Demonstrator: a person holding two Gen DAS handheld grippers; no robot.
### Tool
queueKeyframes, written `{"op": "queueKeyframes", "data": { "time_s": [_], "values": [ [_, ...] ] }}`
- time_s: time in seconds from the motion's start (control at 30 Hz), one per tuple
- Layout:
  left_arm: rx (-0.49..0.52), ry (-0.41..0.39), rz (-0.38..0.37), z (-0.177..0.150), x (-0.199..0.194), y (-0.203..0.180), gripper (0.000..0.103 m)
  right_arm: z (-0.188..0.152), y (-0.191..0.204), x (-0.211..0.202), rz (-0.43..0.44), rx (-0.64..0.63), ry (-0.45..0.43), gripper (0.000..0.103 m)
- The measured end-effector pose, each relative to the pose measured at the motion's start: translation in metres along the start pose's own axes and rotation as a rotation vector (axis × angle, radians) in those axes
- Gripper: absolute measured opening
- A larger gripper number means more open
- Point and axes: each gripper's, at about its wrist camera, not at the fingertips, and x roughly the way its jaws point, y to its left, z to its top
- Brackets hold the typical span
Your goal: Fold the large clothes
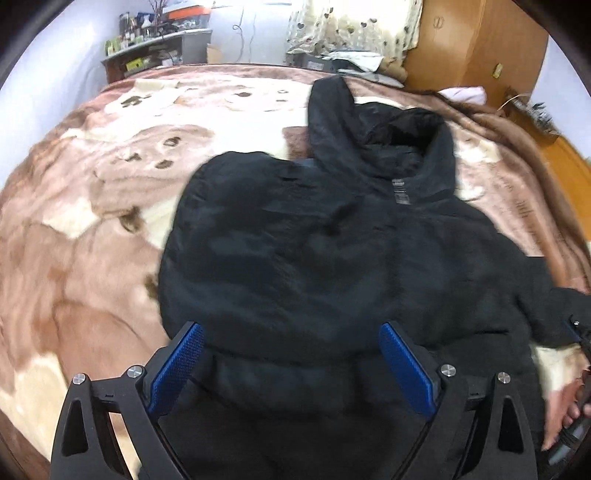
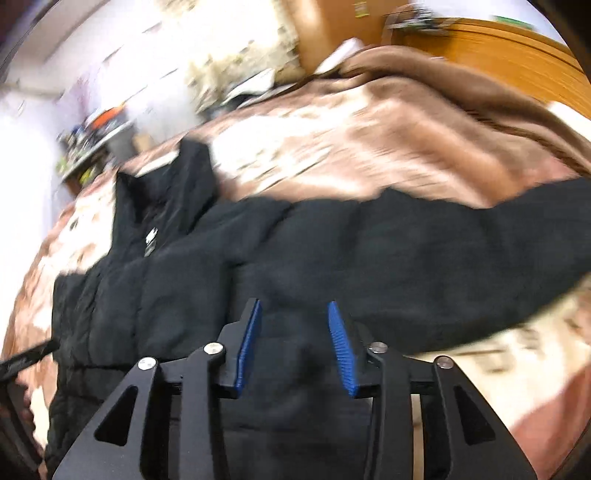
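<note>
Brown bear-print blanket (image 1: 92, 221), cluttered shelf (image 1: 155, 48), heart-print curtain (image 1: 354, 26), wooden wardrobe (image 1: 476, 44) behind

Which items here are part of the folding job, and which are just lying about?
Part of the job:
black hooded jacket, spread on the bear-print blanket
left gripper, open above the jacket
right gripper, open above the jacket

Lying about:
cluttered shelf
wooden wardrobe
heart-print curtain
pale cloth at the bed's far edge

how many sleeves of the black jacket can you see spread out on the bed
1: one sleeve stretches out to the right across the blanket. The jacket's other sleeve seems folded in or hidden.
</note>
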Motion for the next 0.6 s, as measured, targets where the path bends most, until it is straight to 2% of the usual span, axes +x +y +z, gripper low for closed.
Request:
{"op": "queueKeyframes", "data": {
  "time_s": [0.03, 0.13, 0.2, 0.27, 0.3, 0.33, 0.37, 0.5, 0.6],
  "values": [
    [0.001, 0.007, -0.017, -0.004, -0.007, -0.007, 0.096, 0.003, -0.027, -0.014, -0.047, 0.043, -0.033, 0.04],
    [0.088, 0.0, -0.048, -0.019, -0.029, -0.036, 0.096, 0.007, -0.094, -0.042, -0.169, 0.131, -0.097, 0.042],
    [0.144, -0.027, -0.044, -0.028, -0.042, -0.055, 0.096, 0.011, -0.136, -0.053, -0.261, 0.199, -0.096, 0.043],
    [0.163, -0.056, -0.034, -0.036, -0.052, -0.07, 0.096, 0.009, -0.174, -0.066, -0.301, 0.286, -0.132, 0.044],
    [0.162, -0.054, -0.045, -0.039, -0.055, -0.076, 0.096, 0.008, -0.194, -0.069, -0.32, 0.33, -0.135, 0.05],
    [0.152, -0.051, -0.073, -0.043, -0.057, -0.082, 0.096, 0.009, -0.207, -0.07, -0.327, 0.362, -0.132, 0.057],
    [0.15, -0.051, -0.091, -0.047, -0.059, -0.088, 0.096, 0.009, -0.221, -0.071, -0.327, 0.389, -0.136, 0.059],
    [0.204, -0.03, -0.079, -0.063, -0.054, -0.117, 0.096, 0.015, -0.248, -0.069, -0.302, 0.407, -0.145, 0.06],
    [0.258, -0.023, -0.056, -0.075, -0.048, -0.133, 0.096, 0.025, -0.252, -0.062, -0.279, 0.39, -0.147, 0.061]
  ]
}}
